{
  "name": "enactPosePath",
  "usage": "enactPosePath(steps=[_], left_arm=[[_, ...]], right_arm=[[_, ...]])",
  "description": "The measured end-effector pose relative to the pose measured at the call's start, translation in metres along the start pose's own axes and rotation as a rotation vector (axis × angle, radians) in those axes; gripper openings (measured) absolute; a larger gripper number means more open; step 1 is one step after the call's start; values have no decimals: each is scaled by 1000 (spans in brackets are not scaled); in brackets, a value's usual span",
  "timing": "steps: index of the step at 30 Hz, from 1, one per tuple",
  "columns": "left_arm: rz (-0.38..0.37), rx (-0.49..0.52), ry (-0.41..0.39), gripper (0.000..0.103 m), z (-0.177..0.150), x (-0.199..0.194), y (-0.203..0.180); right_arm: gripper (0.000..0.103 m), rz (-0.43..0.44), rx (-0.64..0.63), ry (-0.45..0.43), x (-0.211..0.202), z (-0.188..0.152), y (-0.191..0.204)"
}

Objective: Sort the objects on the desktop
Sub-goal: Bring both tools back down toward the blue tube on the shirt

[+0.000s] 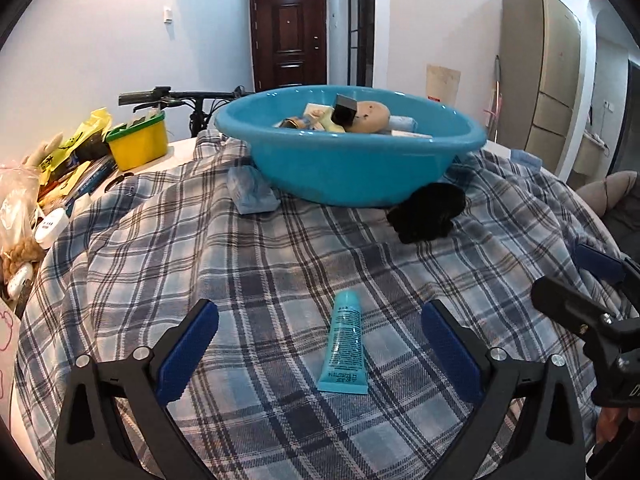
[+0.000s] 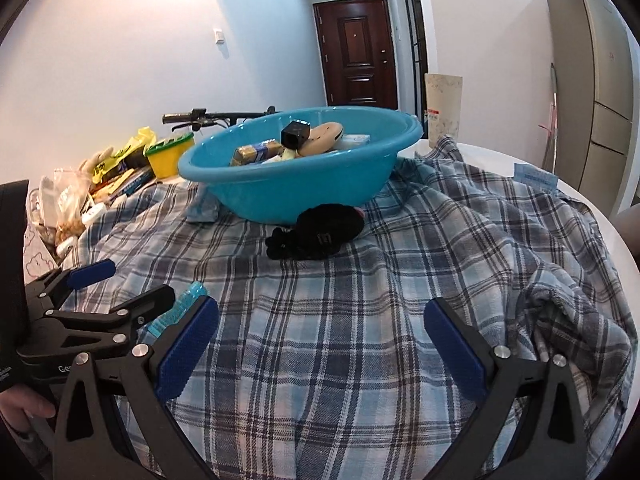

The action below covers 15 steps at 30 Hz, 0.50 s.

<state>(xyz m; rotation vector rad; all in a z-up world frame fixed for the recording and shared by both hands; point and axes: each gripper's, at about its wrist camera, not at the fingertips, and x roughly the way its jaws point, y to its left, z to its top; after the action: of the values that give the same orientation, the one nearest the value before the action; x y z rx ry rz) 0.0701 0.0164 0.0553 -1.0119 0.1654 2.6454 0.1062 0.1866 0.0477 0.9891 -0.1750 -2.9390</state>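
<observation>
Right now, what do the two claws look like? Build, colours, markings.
Both match: the left claw and right claw have black angular finger arms with triangular cutouts, silver round pivot bolts, and blue textured pads on the inner faces. White lettering, only partly legible, shows on the black body of each. No cables are visible. Any sleeve is too cropped to describe.

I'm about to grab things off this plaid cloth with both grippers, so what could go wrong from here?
The teal tube lies flat on the loose plaid cloth, so the open left gripper may pinch fabric too. The right gripper sits close beside it; they could collide. Tugged cloth might shift the basin.
</observation>
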Motion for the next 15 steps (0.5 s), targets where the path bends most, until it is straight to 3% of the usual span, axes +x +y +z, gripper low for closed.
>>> enactPosePath(steps=[4,6,8,12,14,15], left_arm=[[-46,-19,54,77,-1,12,3],[-56,-25,74,59,-3,18,5],[-72,-32,99,49,-4,23,6],[-108,-38,138,35,-6,33,6],[-117,-33,149,34,-7,36,5],[-118,-29,152,26,-7,37,4]], right_arm=[[103,-3,-5,15,7,-3,0],[103,0,-6,16,8,-4,-1],[103,-5,-7,16,8,-4,-3],[103,-4,-3,24,11,-4,-6],[103,-3,-2,27,12,-4,-7],[103,-1,1,26,12,-4,-8]])
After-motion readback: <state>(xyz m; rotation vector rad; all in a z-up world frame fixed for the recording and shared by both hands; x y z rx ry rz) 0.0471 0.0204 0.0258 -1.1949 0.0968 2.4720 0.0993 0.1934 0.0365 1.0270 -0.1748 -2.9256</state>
